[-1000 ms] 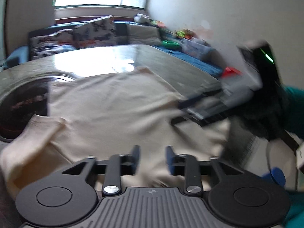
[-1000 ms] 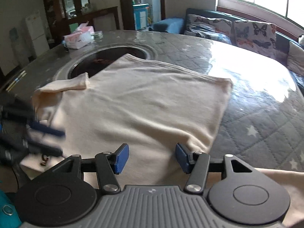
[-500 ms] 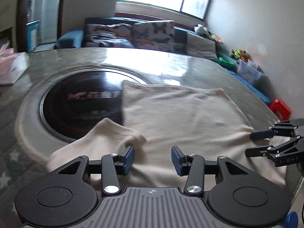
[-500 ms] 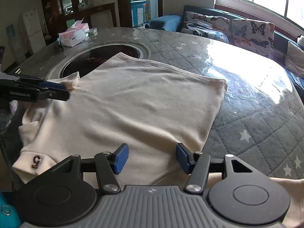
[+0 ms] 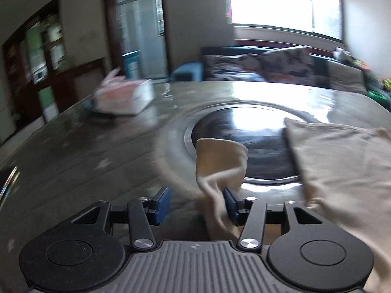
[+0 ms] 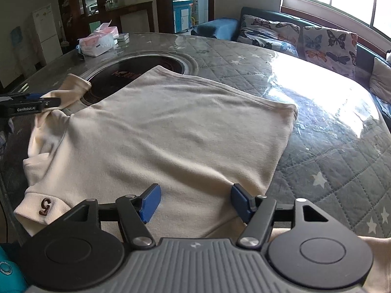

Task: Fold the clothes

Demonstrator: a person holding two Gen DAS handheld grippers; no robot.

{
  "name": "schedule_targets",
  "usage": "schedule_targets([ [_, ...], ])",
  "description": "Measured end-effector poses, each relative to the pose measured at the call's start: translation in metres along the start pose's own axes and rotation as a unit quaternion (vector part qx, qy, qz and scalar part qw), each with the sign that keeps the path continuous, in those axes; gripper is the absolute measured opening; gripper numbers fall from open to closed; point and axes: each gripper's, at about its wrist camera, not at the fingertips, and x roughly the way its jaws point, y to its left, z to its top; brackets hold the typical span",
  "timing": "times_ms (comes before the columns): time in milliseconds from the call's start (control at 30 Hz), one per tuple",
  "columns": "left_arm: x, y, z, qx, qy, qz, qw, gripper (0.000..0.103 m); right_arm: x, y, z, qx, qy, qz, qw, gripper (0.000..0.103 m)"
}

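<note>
A cream T-shirt point(image 6: 171, 134) lies spread flat on the round table, with a small brown mark near its collar point(image 6: 45, 205). Its left sleeve point(image 5: 220, 163) sticks out over the dark round cooktop. My left gripper point(image 5: 196, 205) is open, with the sleeve cloth lying between its blue pads and against the right one; it also shows in the right wrist view point(image 6: 46, 101) at the sleeve. My right gripper point(image 6: 194, 201) is open and empty, low over the shirt's near edge.
A dark round cooktop point(image 6: 136, 73) is set into the quilted, glass-topped table point(image 6: 330, 146). A pink tissue pack point(image 6: 97, 44) sits at the far left. A sofa with butterfly cushions point(image 6: 305, 41) stands behind the table.
My left gripper has swung left and moved onto the sleeve, so the cloth now lies between its pads. My right gripper has barely moved.
</note>
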Motion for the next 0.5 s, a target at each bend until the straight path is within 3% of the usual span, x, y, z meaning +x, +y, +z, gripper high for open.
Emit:
schedule_targets([
  [167, 0.001, 0.012, 0.005, -0.009, -0.003, 0.048, 0.9988, 0.054, 0.0, 0.001, -0.001, -0.002, 0.0, -0.001, 1.0, 0.068],
  [267, 0.009, 0.023, 0.003, -0.019, 0.014, 0.102, 0.9945, 0.052, 0.0, 0.001, 0.0, -0.002, 0.0, -0.001, 1.0, 0.068],
  [367, 0.01, 0.042, -0.002, -0.059, 0.021, 0.098, 0.9932, 0.052, -0.001, 0.0, -0.001, -0.002, -0.002, 0.0, 1.0, 0.068],
  [500, 0.01, 0.05, -0.003, -0.072, 0.022, 0.089, 0.9932, 0.052, 0.0, 0.0, -0.001, -0.004, -0.002, 0.001, 1.0, 0.07],
])
